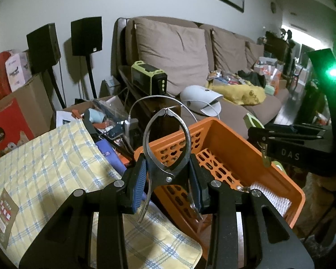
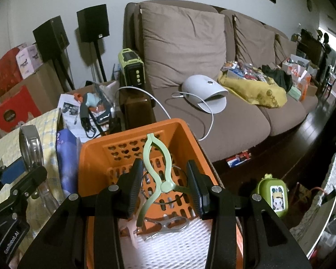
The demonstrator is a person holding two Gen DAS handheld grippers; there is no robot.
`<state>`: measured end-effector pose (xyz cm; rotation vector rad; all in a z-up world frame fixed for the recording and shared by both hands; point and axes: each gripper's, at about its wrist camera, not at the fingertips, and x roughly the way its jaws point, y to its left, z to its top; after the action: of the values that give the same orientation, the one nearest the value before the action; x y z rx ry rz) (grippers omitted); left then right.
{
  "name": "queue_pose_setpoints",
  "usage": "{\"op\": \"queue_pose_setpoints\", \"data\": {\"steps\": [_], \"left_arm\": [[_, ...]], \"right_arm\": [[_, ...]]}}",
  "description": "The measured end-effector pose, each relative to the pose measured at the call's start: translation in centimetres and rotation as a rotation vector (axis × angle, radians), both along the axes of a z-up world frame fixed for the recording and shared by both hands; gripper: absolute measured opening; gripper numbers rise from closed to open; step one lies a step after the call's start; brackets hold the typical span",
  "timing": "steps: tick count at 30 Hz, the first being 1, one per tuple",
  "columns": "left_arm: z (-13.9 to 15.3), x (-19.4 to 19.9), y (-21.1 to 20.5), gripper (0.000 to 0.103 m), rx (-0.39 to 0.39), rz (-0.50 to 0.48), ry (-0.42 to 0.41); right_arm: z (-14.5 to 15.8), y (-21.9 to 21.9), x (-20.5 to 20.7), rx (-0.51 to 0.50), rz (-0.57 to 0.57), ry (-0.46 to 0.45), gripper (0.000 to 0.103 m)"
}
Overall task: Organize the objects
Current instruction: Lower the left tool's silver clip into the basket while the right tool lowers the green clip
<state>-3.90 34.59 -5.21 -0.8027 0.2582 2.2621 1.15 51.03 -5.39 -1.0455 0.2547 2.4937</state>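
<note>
Your right gripper [image 2: 165,186] squeezes the green clip [image 2: 160,174] right above the orange basket [image 2: 94,154], so it is the nearer one. The clip stands long-way up, tip toward the far wall. Your left gripper [image 1: 168,179] squeezes the metal clip [image 1: 166,143] over the basket's left rim. Inside lie a metal clip and a white mat [image 2: 179,246]
</note>
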Motion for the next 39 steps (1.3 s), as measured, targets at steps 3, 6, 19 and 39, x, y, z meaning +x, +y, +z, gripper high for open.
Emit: {"op": "queue_pose_setpoints", "data": {"steps": [3, 6, 19, 39], "left_arm": [[0.1, -0.1, -0.1, 0.033, 0.002, 0.01, 0.0], [0.2, -0.2, -0.2, 0.033, 0.006, 0.015, -0.001], [0.0, 0.1, 0.0, 0.033, 0.011, 0.007, -0.008], [-0.1, 0.1, 0.2, 0.033, 0.03, 0.003, -0.042]], "right_arm": [[-0.2, 0.0, -0.1, 0.009, 0.0, -0.015, 0.04], [-0.4, -0.1, -0.2, 0.012, 0.002, -0.022, 0.04], [-1.7, 0.5, -0.5, -0.01, 0.003, -0.078, 0.04], [-3.9, 0.3, -1.5, -0.026, 0.027, -0.181, 0.04]]}}
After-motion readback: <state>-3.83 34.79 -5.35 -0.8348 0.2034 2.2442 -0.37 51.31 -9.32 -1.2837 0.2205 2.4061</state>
